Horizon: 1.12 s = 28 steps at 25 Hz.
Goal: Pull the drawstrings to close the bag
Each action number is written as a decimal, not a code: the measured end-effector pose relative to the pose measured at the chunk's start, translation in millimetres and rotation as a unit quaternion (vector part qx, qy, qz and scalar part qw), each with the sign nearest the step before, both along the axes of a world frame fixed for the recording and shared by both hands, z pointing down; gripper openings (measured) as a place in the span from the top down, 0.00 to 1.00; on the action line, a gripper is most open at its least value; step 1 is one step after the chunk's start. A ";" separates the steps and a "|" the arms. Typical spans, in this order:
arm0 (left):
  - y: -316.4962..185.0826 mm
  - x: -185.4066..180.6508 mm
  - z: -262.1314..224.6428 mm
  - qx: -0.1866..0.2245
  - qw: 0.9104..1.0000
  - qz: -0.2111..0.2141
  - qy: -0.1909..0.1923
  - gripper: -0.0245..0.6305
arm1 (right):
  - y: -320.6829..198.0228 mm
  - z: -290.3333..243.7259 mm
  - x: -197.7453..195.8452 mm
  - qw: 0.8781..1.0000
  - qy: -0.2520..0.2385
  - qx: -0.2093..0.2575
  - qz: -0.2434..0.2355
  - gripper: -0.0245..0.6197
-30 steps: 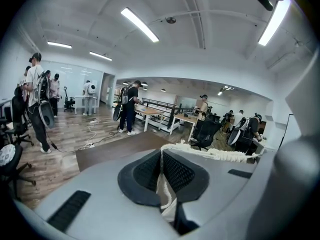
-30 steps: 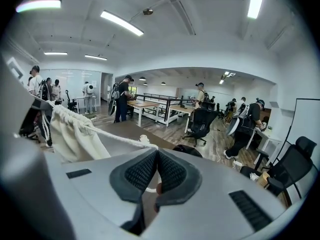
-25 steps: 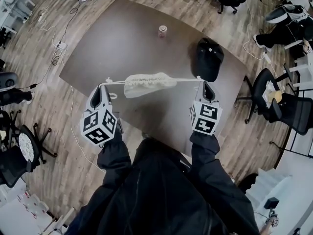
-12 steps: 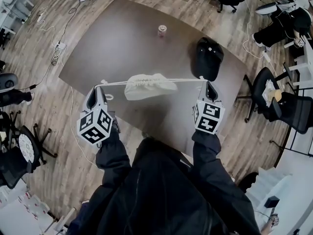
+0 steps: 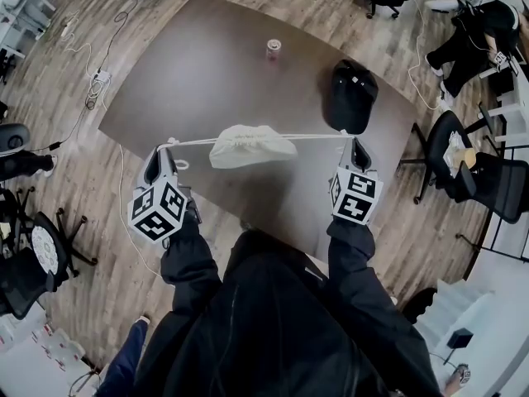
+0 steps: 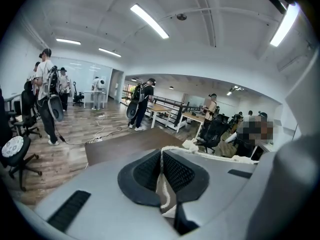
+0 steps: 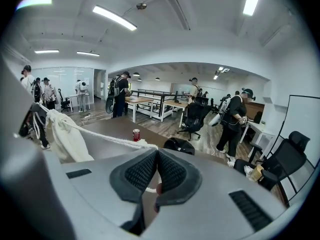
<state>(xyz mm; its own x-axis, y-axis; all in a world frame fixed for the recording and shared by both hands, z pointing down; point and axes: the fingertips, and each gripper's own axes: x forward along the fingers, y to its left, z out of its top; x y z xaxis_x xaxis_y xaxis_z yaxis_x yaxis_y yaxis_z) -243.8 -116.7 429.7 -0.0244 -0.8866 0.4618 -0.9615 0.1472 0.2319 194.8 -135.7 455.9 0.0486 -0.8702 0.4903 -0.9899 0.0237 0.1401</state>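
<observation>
Midway between tongs, bag (image 5: 250, 146)

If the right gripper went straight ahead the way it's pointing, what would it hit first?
Probably the black cap on the table, lying just beyond the right gripper; depth is hard to judge.
</observation>
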 end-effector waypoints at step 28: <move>-29.9 77.6 129.9 -0.143 0.977 0.157 0.036 0.91 | -15.3 95.4 -90.3 0.982 -0.029 -0.129 -0.136 0.92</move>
